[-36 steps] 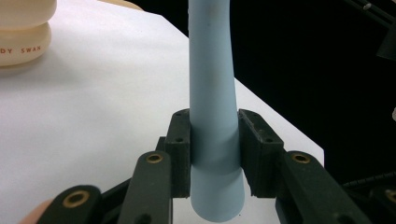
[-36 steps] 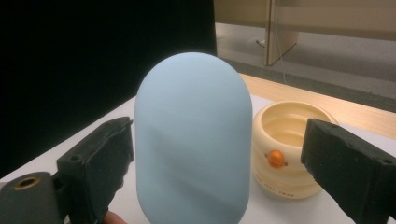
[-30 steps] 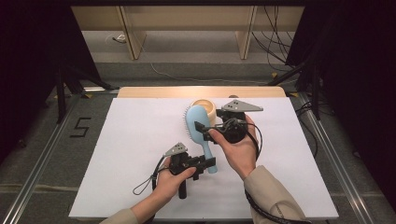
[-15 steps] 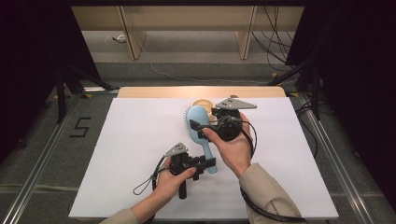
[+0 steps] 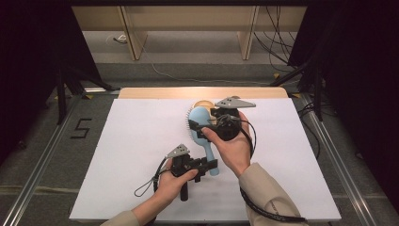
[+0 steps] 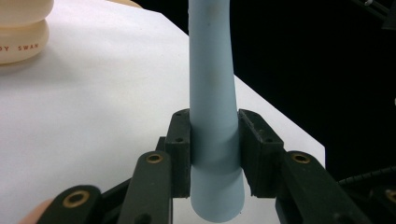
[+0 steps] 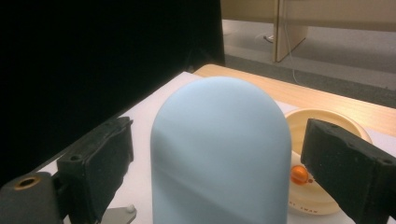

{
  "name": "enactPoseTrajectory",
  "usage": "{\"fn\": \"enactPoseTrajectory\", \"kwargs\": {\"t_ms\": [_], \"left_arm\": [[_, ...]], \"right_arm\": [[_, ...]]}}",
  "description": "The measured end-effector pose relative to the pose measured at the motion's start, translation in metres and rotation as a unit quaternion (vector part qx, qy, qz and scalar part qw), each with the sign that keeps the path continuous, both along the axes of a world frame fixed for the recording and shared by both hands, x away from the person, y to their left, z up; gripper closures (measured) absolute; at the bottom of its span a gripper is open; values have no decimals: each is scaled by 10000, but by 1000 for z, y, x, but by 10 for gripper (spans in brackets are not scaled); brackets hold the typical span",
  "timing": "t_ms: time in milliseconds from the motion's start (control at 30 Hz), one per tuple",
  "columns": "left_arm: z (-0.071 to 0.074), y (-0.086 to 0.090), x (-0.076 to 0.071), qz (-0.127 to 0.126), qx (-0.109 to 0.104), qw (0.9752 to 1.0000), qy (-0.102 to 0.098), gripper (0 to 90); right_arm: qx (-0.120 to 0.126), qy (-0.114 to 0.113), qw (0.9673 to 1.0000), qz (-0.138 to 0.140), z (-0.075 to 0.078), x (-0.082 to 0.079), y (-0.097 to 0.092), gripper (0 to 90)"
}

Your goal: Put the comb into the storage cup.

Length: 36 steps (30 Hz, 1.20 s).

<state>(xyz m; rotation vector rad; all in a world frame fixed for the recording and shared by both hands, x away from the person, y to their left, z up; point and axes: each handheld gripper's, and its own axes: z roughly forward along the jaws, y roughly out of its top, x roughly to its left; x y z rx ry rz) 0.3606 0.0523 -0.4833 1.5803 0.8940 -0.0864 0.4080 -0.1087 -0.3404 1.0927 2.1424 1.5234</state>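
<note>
A light blue hairbrush [image 5: 199, 117] lies on the white table [image 5: 131, 141], head toward the far side. My left gripper [image 5: 211, 165] is shut on its handle; in the left gripper view both pads press the handle [image 6: 211, 93] near its end. My right gripper [image 5: 203, 120] is open and straddles the brush head. In the right gripper view the rounded back of the brush head [image 7: 219, 149] sits between the fingers [image 7: 102, 163], with a small gap on each side.
A cream round container [image 5: 203, 103] stands just behind the brush head near the table's far edge; it holds a small orange ball [image 7: 300, 175]. The wooden strip [image 5: 155, 92] borders the far side. Dark floor surrounds the table.
My right gripper has moved left and slightly nearer, coming around the brush head. The left gripper has stayed put on the handle.
</note>
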Motion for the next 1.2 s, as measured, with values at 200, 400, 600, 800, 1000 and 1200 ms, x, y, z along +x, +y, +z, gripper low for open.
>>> {"fn": "enactPoseTrajectory", "kwargs": {"t_ms": [200,400,600,800,1000,1200], "left_arm": [[0,-1,-1,1,23,10000,-13,663],[0,-1,-1,-9,37,10000,-19,663],[0,-1,-1,-25,40,10000,-34,664],[0,-1,-1,-31,74,10000,-54,663],[0,-1,-1,-29,70,9999,-72,663],[0,-1,-1,-43,111,9999,-66,663]], "right_arm": [[-19,21,10000,15,0,1,3,102],[-41,41,10000,1,-1,3,5,102],[-53,118,9999,26,-3,7,6,102],[-85,192,9998,47,-5,11,10,103],[-150,290,9994,82,-7,13,11,113],[-211,368,9991,86,-9,15,11,151]]}}
